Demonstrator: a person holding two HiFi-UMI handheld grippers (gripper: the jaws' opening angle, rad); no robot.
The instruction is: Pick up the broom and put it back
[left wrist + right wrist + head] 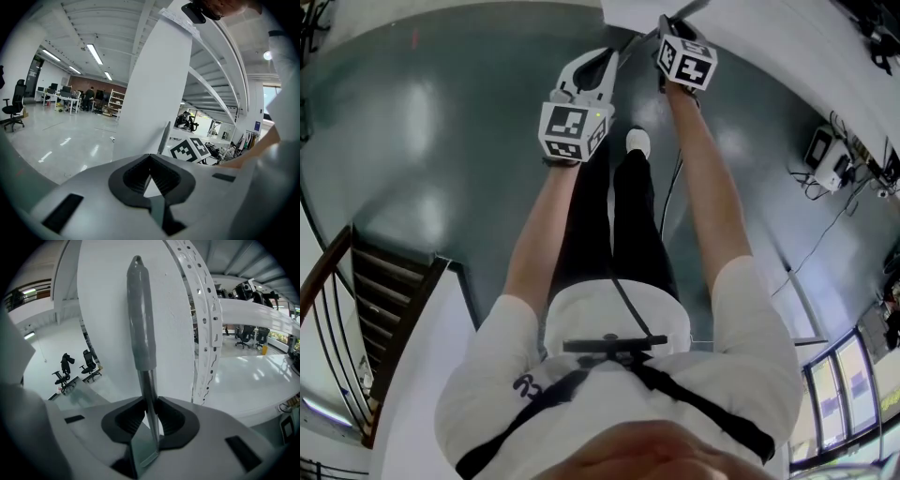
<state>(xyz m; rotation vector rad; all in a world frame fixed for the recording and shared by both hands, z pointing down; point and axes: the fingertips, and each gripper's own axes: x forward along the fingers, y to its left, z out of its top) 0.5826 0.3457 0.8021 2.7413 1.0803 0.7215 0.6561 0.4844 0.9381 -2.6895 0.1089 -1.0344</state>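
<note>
Head view: the right gripper point(672, 26) reaches farther forward than the left gripper point(602, 58), toward a white column point(787, 56).

Left gripper view: jaws together, empty. The broom point(164, 136) stands ahead, slightly right.

Right gripper view: jaws clamp the broom's metal shaft below its grey grip point(140, 319); the handle stands upright against the column. No legible writing.

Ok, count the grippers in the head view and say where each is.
2. The left gripper is left of centre, fingers shut on nothing. The right gripper is further ahead at top centre, fingers clamped on the broom. None looks hidden.
</note>
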